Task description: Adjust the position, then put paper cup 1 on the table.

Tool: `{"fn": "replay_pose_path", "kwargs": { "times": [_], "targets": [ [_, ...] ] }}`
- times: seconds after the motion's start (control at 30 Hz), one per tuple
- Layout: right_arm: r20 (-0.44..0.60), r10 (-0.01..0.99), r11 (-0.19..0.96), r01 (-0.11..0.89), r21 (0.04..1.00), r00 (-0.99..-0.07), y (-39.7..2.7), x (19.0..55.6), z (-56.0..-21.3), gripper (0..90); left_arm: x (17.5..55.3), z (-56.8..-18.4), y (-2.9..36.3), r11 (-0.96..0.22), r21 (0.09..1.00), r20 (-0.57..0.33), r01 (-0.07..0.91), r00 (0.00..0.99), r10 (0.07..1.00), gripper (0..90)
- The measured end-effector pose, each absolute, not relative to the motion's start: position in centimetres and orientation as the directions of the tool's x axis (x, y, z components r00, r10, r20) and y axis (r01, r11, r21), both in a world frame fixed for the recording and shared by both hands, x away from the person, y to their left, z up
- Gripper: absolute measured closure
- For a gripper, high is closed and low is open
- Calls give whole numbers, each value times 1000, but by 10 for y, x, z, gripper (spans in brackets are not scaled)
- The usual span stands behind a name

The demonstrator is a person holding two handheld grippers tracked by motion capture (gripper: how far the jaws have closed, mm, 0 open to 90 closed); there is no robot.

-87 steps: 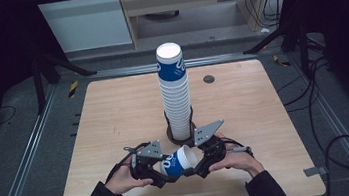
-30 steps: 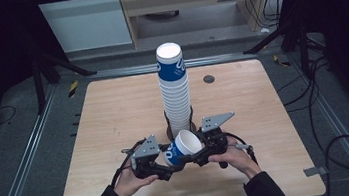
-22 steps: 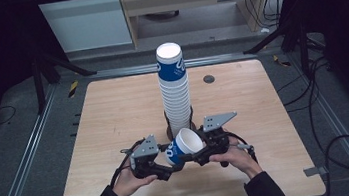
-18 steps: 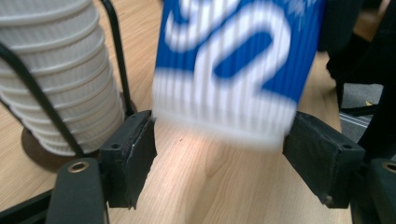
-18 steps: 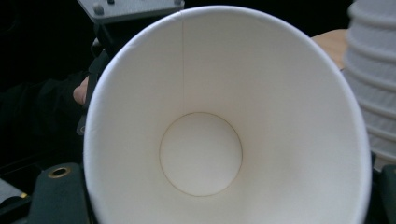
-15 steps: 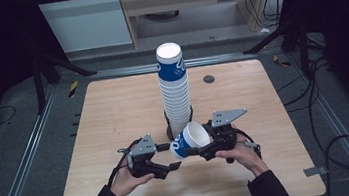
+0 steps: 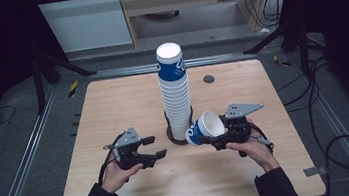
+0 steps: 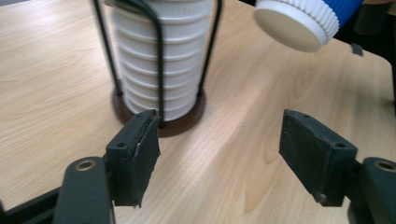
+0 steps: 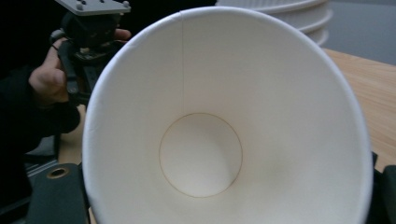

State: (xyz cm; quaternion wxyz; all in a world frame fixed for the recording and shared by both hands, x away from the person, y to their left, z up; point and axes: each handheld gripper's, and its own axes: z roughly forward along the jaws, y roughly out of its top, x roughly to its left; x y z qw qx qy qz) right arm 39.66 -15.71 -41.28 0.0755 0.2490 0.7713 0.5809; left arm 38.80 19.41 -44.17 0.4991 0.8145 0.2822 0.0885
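While the right gripper (image 7: 218, 139) held a paper cup (image 7: 205, 127) on its side just right of the tall cup stack (image 7: 175, 95), squeezing harder could have crushed the thin wall, or a loose hold dropped it. The left gripper (image 7: 151, 148) hovered low over the table (image 7: 113, 105), jaws apart and empty, pointing toward the stack's wire holder (image 8: 161, 84).

My right gripper (image 7: 214, 140), black, grips a paper cup (image 7: 204, 127): blue ribbed wall, plain white inside. At frame centre the cup stack (image 7: 175, 94) runs white, blue on top, in a black wire holder (image 8: 161, 65) on pale wood-grain table (image 7: 112, 100).
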Motion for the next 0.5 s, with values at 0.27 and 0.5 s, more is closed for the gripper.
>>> {"fn": "replay_pose_path", "kwargs": {
  "times": [0.27, 0.5],
  "targets": [
    [148, 554, 196, 301, 933, -819, -174, 400, -408, 193, 396, -441, 209, -297, 857, -158, 421, 763, 627, 321],
    [124, 630, 199, 314, 928, -767, -184, 403, -405, 194, 399, -439, 216, -290, 850, -152, 439, 734, 662, 320]
  ]
}}
